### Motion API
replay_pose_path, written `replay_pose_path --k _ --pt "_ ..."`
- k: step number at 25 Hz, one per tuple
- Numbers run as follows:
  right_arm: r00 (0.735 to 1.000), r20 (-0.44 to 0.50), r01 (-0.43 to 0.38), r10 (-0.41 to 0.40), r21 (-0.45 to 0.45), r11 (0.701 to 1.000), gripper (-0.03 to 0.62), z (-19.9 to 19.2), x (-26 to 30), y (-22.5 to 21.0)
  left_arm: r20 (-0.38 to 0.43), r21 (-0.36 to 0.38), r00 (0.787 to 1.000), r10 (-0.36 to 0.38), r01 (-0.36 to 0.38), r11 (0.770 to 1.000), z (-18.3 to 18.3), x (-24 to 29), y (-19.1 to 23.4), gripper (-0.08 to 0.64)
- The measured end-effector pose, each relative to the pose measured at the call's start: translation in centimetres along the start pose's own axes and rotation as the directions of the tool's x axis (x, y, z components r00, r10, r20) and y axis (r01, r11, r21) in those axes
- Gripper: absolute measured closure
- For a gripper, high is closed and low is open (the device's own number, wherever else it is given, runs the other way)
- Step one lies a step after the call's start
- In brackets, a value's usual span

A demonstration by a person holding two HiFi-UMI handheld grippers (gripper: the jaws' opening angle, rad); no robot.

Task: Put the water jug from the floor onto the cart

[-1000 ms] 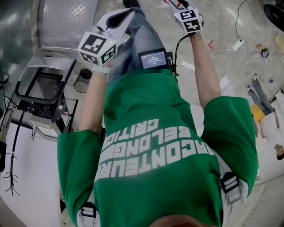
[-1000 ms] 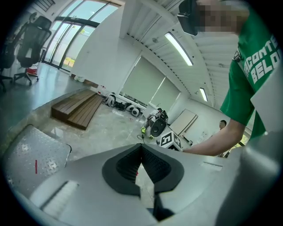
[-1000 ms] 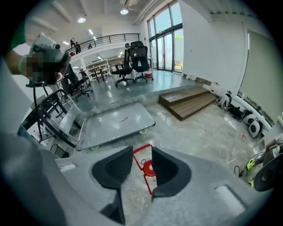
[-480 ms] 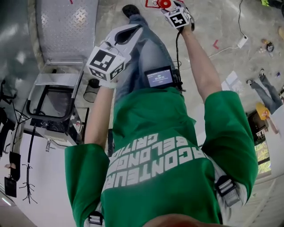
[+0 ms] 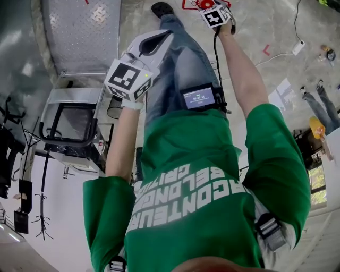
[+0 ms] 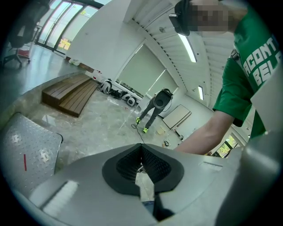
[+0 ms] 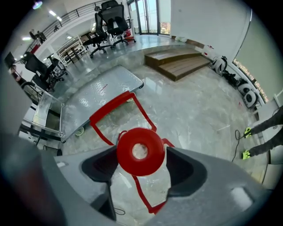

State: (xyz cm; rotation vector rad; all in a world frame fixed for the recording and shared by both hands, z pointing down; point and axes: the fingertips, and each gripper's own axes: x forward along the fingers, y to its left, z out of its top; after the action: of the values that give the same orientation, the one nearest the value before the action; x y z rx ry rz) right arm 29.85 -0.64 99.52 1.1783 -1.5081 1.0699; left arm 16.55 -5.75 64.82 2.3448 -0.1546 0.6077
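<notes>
The water jug stands on the floor inside a red tape square (image 7: 110, 117). From above I see mainly its red cap (image 7: 140, 151), also in the head view (image 5: 200, 4). My right gripper (image 7: 141, 167) points steeply down over it at the head view's top edge (image 5: 208, 7). Its jaws have just been opening and stand open, with the cap between the pads (image 7: 182, 170) and no grip showing. My left gripper (image 6: 141, 149) is shut and empty, held level by my left thigh (image 5: 153, 43). The cart's diamond-plate deck (image 5: 79, 32) lies left of the jug.
The cart's handle frame (image 5: 69, 119) stands at the deck's near end, with a dark round bin (image 5: 112, 107) beside it. A power strip and cable (image 5: 296, 48) lie on the floor to the right. Wooden steps (image 7: 177, 62) and office chairs (image 7: 106, 22) are farther off.
My right gripper has dropped toward the floor and now sits over the red cap, which has come into the head view. The left gripper has lowered slightly.
</notes>
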Motion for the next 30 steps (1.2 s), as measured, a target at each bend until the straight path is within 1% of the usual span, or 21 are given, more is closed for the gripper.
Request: replay_pose_path --k 5,8,12,18,23,30 --pt "1.000 -0.009 0.011 -0.011 -0.012 1.000 0.270 0.5 0.3 0.4 0.010 -0.019 1.000 0.022 -0.022 1.000 0.2 -0.7 0.9 0.548" --pt "0.999 -0.040 0.029 -0.030 -0.026 0.999 0.287 0.3 0.6 0.3 0.015 -0.025 1.000 0.023 -0.023 0.999 0.3 -0.8 0.9 0.548" --pt "0.997 -0.067 0.031 -0.033 -0.030 0.999 0.288 0.2 0.8 0.3 0.022 -0.028 0.999 0.026 -0.026 0.999 0.5 -0.9 1.0 0.548" --pt "0.996 -0.077 0.038 -0.037 0.001 0.999 0.290 -0.1 0.4 -0.2 0.031 -0.026 0.999 0.034 -0.033 0.999 0.9 -1.1 0.9 0.548" --pt "0.997 -0.065 0.043 -0.041 0.040 0.998 0.290 -0.2 -0.4 -0.5 0.026 -0.007 0.999 0.047 -0.047 0.999 0.8 -1.3 0.9 0.548" --pt "0.999 -0.021 0.039 -0.038 0.043 0.998 0.290 0.3 -3.7 -0.8 0.056 0.019 0.997 0.059 -0.060 0.998 2.1 -1.7 -0.1 0.548"
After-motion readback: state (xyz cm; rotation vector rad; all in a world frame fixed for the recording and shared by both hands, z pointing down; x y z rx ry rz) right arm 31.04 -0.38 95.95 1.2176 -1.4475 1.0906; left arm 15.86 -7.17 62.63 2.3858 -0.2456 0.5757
